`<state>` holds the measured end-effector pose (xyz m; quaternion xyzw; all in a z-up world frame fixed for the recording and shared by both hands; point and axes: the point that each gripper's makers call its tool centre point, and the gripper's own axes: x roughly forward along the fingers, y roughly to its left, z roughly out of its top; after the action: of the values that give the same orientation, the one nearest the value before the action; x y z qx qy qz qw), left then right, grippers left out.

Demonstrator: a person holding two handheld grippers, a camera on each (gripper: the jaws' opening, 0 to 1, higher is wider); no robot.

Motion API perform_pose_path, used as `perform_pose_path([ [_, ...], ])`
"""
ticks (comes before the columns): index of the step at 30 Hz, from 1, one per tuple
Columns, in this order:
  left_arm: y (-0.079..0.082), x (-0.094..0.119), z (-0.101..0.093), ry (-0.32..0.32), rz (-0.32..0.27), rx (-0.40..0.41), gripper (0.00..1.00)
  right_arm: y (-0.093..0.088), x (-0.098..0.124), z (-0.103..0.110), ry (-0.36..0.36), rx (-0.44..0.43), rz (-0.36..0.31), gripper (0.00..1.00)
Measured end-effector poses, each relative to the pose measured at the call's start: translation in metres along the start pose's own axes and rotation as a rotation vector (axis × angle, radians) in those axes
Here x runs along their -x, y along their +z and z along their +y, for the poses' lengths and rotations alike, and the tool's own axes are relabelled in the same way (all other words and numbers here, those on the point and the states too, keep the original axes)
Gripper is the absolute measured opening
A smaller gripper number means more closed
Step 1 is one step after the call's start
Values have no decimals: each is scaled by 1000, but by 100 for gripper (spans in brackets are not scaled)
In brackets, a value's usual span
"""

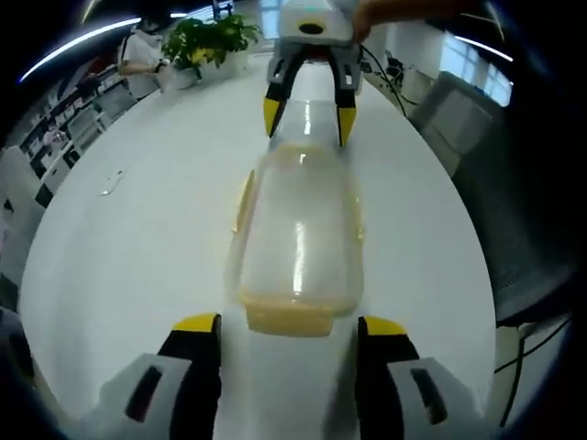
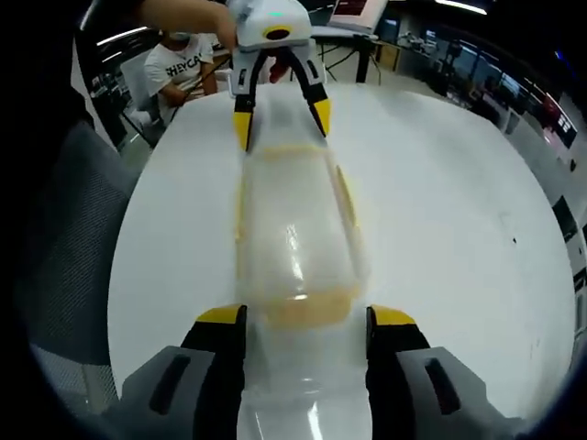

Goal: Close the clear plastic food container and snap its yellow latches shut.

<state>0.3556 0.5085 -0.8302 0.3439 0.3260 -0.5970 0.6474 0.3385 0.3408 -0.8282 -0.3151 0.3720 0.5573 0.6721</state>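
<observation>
Currently container flat on bench, lid on. Left gripper and right gripper open, straddling opposite ends. Light, slick, thin plastic; press end latches.

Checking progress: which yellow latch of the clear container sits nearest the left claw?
The end latch, lying between the left claw tips; the side latches run along the container's long edges, farther off.

Clear container blurred, latch state perhaps unreadable, plant cut off at top
</observation>
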Motion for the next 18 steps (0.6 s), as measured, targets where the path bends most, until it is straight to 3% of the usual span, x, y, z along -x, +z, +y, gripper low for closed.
perform_pose_path([
  [8,-3,-6,0,-20,27,-18,47,-4,-8,-1,20,35,50,46],
  [18,-5,-11,2,-36,52,-28,40,-6,-12,-4,32,39,65,43],
])
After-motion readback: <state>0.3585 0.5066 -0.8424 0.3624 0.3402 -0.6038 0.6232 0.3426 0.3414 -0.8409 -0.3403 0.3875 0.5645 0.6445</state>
